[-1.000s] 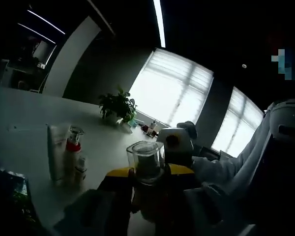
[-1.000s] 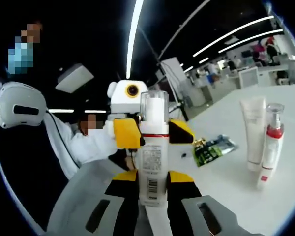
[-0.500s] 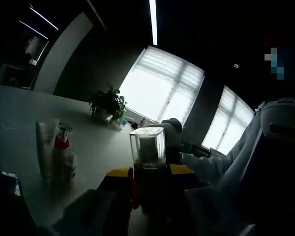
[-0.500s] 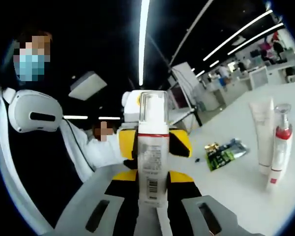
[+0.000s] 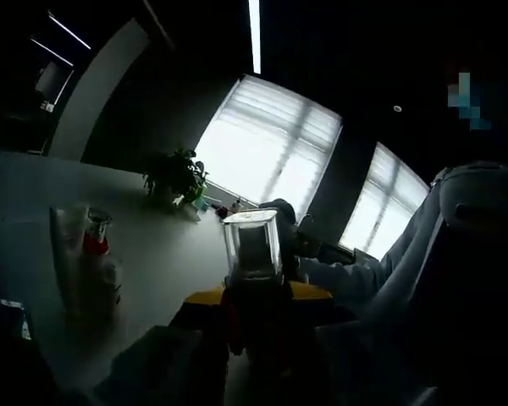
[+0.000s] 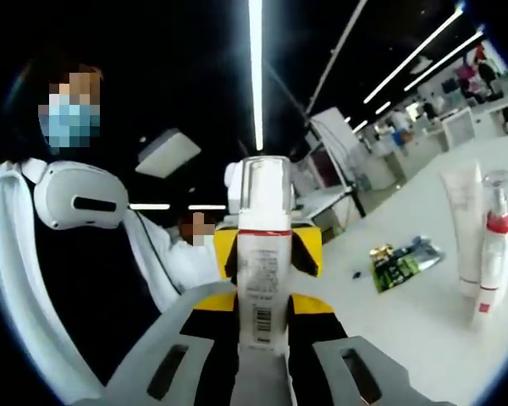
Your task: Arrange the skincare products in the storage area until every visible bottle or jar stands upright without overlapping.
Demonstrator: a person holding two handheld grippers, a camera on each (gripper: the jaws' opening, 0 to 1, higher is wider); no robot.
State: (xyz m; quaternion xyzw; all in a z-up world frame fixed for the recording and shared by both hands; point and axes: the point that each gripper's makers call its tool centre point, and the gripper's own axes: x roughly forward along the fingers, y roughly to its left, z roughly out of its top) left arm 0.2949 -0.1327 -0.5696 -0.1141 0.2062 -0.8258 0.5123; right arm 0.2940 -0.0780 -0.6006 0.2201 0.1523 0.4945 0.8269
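A white bottle (image 6: 262, 266) with a clear cap and a red band stands upright between the jaws of my right gripper (image 6: 262, 309), which is shut on it. From the far side my left gripper (image 6: 267, 251) closes its yellow pads (image 6: 226, 251) on the same bottle. In the left gripper view the bottle (image 5: 252, 247) looks dark against the windows, held in my left gripper (image 5: 254, 300). On the white table a white tube (image 6: 464, 228) and a red-banded pump bottle (image 6: 494, 254) stand upright side by side. They show dimly as the tube (image 5: 66, 258) and pump bottle (image 5: 93, 254).
A green sachet (image 6: 403, 264) lies flat on the white table (image 6: 423, 321) near the standing pair. A potted plant (image 5: 173, 176) sits far back by the bright windows. A person in a white sleeve (image 5: 381, 283) is close behind the grippers.
Both views have swung, so the tube and pump bottle sit nearer each picture's edge. The bottle stays held between both grippers and looks more upright in the left gripper view.
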